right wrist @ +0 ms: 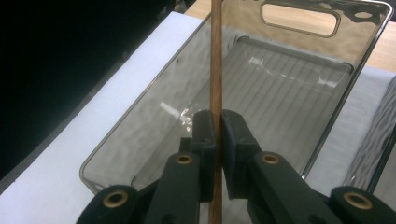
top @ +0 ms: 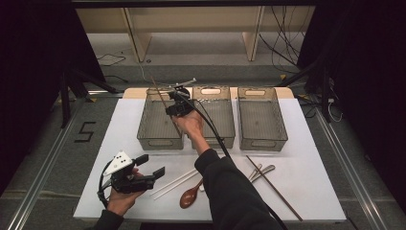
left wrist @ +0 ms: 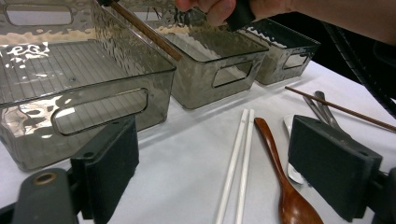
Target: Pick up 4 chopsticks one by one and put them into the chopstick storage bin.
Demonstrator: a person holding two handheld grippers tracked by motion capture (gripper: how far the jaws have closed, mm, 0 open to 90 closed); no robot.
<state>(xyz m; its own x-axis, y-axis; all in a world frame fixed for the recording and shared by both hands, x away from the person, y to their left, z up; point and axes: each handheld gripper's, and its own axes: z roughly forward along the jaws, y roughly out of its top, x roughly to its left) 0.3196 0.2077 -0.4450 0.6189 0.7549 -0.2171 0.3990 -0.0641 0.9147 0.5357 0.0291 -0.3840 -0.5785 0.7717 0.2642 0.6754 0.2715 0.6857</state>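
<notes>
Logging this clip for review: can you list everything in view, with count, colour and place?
Bins: three, smoky clear plastic, in a row at the far side of the table.
Held chopstick: one, brown wood, clamped in the right gripper over the left bin.
Loose chopstick: one, brown wood, on the table at near right.
White chopsticks: two, side by side on the table, in front of the bins.
Wooden spoon: one, reddish brown, right of the white chopsticks.
Metal utensils: silver, count unclear, by the loose chopstick.
Table cover: one, white.
Left gripper: black, open, near left, over the table.
Right gripper: black, shut on the held chopstick.
</notes>
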